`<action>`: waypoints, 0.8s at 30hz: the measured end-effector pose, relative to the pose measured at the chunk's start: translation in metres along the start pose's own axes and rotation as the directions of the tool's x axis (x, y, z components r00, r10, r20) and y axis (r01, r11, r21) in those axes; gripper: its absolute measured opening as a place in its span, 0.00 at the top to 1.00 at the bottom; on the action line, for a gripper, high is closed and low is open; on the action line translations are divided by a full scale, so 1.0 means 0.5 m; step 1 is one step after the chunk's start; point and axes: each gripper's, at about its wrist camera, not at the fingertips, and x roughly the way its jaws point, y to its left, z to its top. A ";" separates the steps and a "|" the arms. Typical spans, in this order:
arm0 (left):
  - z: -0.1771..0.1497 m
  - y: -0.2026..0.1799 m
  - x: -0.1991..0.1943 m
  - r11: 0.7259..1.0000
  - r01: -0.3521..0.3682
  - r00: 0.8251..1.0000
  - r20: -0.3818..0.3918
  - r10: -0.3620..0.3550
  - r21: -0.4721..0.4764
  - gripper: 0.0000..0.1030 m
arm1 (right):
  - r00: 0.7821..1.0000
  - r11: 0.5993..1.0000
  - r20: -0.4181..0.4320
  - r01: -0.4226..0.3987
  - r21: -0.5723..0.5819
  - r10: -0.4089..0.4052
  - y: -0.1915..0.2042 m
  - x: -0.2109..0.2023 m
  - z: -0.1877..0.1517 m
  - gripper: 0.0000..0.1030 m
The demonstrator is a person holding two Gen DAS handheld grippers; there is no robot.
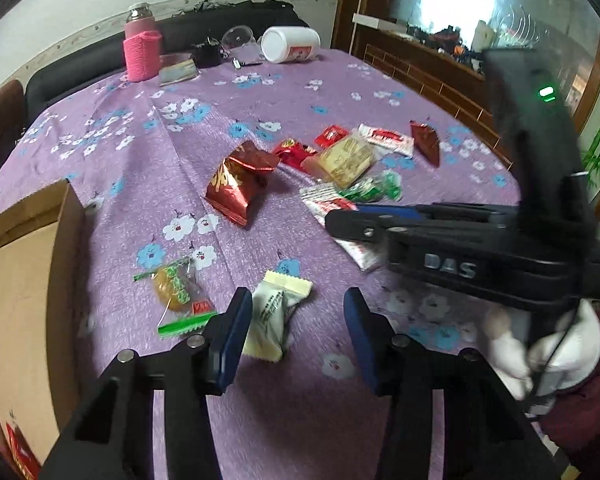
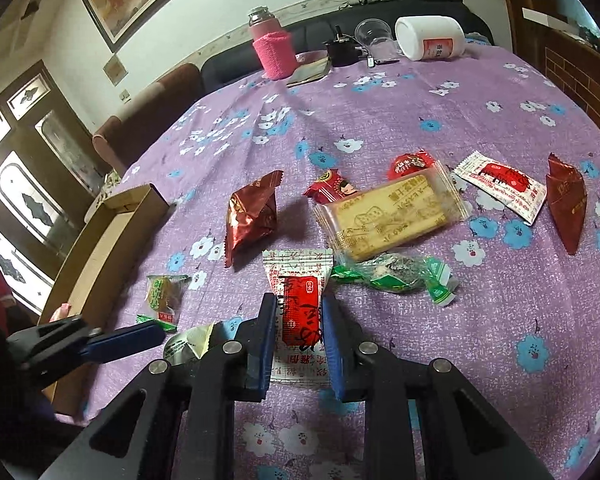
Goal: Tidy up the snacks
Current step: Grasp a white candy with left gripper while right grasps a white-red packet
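Snack packets lie scattered on a purple flowered tablecloth [image 1: 148, 184]. My left gripper [image 1: 296, 312] is open, its jaws astride a pale cream packet [image 1: 274, 316] that lies against the left finger. My right gripper [image 2: 298, 320] is shut on a white packet with a red label [image 2: 298, 312]; the same gripper shows from the side in the left wrist view [image 1: 340, 224]. A cardboard box [image 1: 20, 300] stands at the table's left edge, also in the right wrist view [image 2: 100, 248], with red packets in its near corner [image 1: 18, 446].
Loose on the cloth are a shiny red bag [image 2: 250, 214], a biscuit pack [image 2: 392, 216], a green packet [image 2: 400, 274], a dark red packet [image 2: 566, 204], another white-red packet [image 2: 500, 186] and a green-trimmed cake [image 1: 176, 286]. A pink bottle [image 1: 142, 46], clear cup [image 2: 374, 34] and white jar [image 1: 290, 44] stand at the far edge.
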 end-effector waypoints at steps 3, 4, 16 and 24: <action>0.000 0.009 0.023 1.000 -0.011 1.000 -0.027 0.010 -0.008 0.55 | 1.000 1.000 0.002 -0.008 -0.003 0.008 0.002 -0.001 -0.001 0.77; -0.002 0.012 0.032 1.000 -0.009 0.999 -0.039 0.008 -0.014 0.55 | 1.000 1.000 0.003 -0.009 -0.002 0.009 0.002 -0.001 -0.001 0.77; -0.021 0.030 0.000 0.993 0.026 0.999 0.026 -0.024 -0.115 0.82 | 1.000 1.000 0.014 0.017 0.025 -0.018 -0.011 0.002 -0.002 0.77; -0.035 0.079 -0.098 0.970 0.124 0.986 0.135 -0.097 -0.210 0.81 | 0.997 0.997 0.061 0.042 0.061 -0.046 -0.009 -0.027 -0.002 0.77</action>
